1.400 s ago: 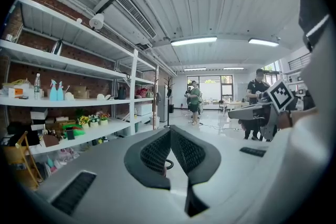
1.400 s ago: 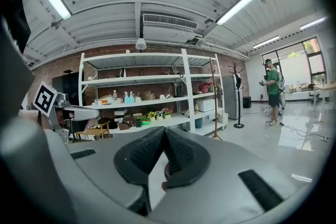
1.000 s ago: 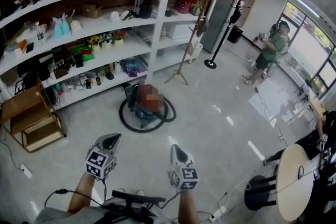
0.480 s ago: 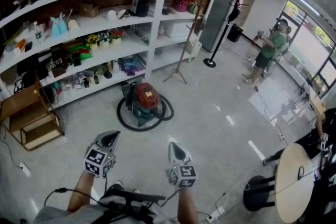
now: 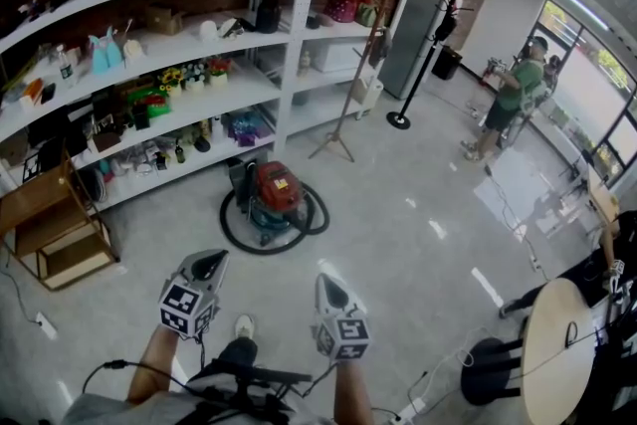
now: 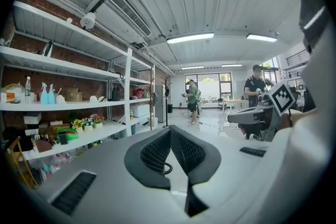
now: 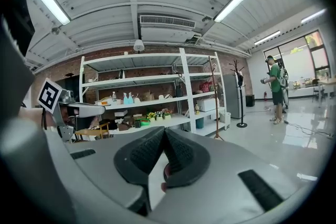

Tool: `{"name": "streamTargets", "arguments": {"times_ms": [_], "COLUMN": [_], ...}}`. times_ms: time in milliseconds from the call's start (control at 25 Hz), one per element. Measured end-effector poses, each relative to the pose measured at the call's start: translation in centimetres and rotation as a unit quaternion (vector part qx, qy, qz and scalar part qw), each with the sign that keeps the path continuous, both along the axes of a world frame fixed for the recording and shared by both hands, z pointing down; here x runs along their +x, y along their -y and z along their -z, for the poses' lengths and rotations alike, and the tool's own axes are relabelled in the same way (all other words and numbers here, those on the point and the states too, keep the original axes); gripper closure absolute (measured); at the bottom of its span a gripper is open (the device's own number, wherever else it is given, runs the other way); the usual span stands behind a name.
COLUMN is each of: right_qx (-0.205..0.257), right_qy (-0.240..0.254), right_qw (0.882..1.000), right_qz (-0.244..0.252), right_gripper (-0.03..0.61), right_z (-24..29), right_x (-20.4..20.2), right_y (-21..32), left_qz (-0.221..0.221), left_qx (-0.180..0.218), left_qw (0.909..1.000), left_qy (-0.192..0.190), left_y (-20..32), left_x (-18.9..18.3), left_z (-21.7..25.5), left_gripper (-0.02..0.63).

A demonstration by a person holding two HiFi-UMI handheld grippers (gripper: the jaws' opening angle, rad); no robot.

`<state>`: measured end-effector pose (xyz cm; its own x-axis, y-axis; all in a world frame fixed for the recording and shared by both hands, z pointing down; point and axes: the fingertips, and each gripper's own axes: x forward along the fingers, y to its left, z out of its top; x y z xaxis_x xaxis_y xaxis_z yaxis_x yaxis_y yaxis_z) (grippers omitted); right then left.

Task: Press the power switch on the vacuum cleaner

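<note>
The vacuum cleaner [image 5: 276,196] has a red lid over a teal drum and stands on the floor in front of the shelves, ringed by its black hose [image 5: 237,226]. Its switch is too small to make out. My left gripper [image 5: 209,264] and right gripper [image 5: 329,283] hover side by side well short of it, near the bottom of the head view. Both are shut with nothing between the jaws: the left gripper [image 6: 169,130] and the right gripper [image 7: 164,131] show their tips meeting. Neither gripper view shows the vacuum.
White shelving [image 5: 179,85] full of small items runs behind the vacuum. A wooden crate rack [image 5: 52,224] stands at left, a coat stand [image 5: 418,55] and wooden tripod [image 5: 358,65] behind. A person [image 5: 513,95] stands far right; a round table [image 5: 552,343] and stool [image 5: 488,363] are at bottom right.
The view has advanced slightly toward the vacuum, which sits a little lower in frame. A foot now shows between the grippers. Both grippers stay shut and level.
</note>
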<state>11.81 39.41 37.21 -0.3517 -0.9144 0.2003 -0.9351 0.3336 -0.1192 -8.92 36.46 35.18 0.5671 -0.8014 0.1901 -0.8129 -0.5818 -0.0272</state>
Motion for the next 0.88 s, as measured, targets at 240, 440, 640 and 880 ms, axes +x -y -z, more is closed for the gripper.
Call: {"name": "streamTargets", "arguments": {"times_ms": [240,440,640,880], "right_qx": [-0.006,-0.009,-0.012,-0.026], "right_qy": [0.005,0.004,0.001,-0.004], "right_qw": [1.0,1.0,1.0,1.0], "right_qz": [0.002,0.004,0.002,-0.003], "right_gripper": [0.566,0.566,0.566,0.566], "right_z": [0.1,0.5,1.0,0.6], "right_x": [-0.7,-1.2,-2.0,-2.8], "right_y": [4.1,8.1,11.5,14.7], "left_qz": [0.003,0.002,-0.001,-0.004], "left_qx": [0.0,-0.002,-0.005,-0.009], "left_qw": [1.0,1.0,1.0,0.9999], "left_qy": [0.002,-0.002,0.001,-0.003], "left_y": [4.3,8.5,11.9,15.6], "left_x": [-0.6,-0.9,-1.6,-2.4], "left_z": [-0.1,0.3,0.3,0.2], "left_gripper": [0.607,0.607,0.607,0.607]}}
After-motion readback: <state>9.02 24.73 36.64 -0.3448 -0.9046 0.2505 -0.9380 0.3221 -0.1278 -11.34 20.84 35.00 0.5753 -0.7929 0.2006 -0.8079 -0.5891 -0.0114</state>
